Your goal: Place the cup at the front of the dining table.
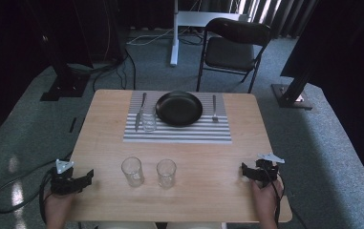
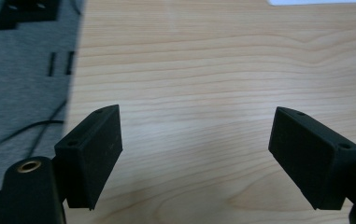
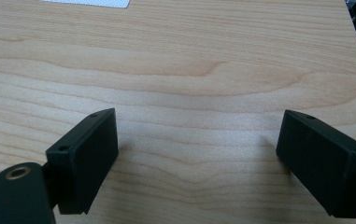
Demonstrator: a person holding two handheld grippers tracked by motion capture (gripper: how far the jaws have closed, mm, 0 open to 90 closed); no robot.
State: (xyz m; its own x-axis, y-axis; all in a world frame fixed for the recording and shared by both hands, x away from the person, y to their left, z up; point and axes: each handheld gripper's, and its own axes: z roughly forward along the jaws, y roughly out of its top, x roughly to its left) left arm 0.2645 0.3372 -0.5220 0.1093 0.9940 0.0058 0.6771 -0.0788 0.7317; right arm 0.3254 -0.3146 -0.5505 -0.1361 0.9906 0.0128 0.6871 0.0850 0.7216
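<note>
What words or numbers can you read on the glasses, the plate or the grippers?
None: no words, numbers or brand marks can be read. The two near glasses, the glass on the mat, the black plate, the striped mat, the left gripper and the right gripper are plain.

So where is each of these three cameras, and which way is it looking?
High view: above the person's side, looking forward and down at the table; both hands, left gripper and right gripper show.
Left gripper view: rides the left gripper, facing bare wood between open jaws.
Right gripper view: rides the right gripper, likewise.
Shared: the wooden tabletop.
</note>
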